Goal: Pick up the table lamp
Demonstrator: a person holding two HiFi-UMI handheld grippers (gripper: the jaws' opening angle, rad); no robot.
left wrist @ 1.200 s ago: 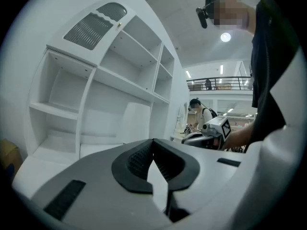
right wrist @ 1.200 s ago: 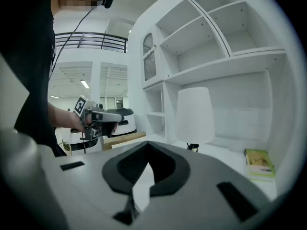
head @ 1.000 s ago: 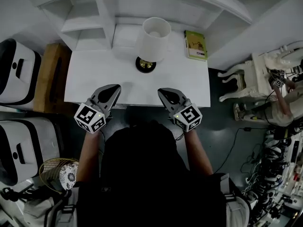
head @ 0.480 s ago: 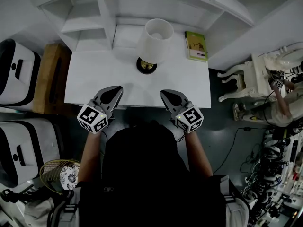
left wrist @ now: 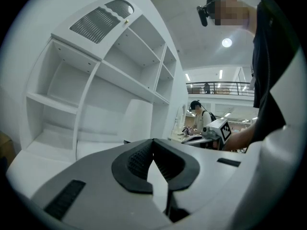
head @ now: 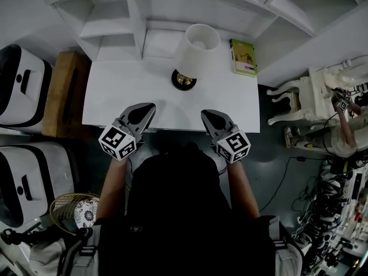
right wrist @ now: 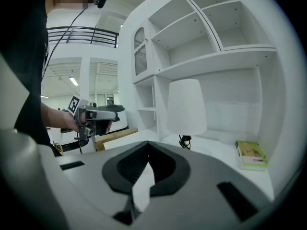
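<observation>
The table lamp has a white shade [head: 197, 49] and a brass base [head: 184, 80], and it stands upright at the back middle of the white desk [head: 115, 99]. Both grippers hover over the desk's front edge, well short of the lamp. My left gripper [head: 148, 108] is to its lower left and my right gripper [head: 207, 117] to its lower right. Each is shut with nothing between the jaws. The right gripper view shows the lamp shade [right wrist: 187, 107] ahead beyond the shut right gripper [right wrist: 147, 143]. In the left gripper view the shut left gripper [left wrist: 153, 141] points at the shelves, with the lamp shade [left wrist: 136, 121] just behind it.
A green book [head: 244, 57] lies right of the lamp. White shelving [head: 109, 22] rises behind the desk. A wooden box [head: 60, 91] and white cases [head: 20, 85] are on the left. A white chair [head: 296, 105] and cables are on the right.
The head view has drifted slightly. The grippers and the lamp keep their places relative to the desk.
</observation>
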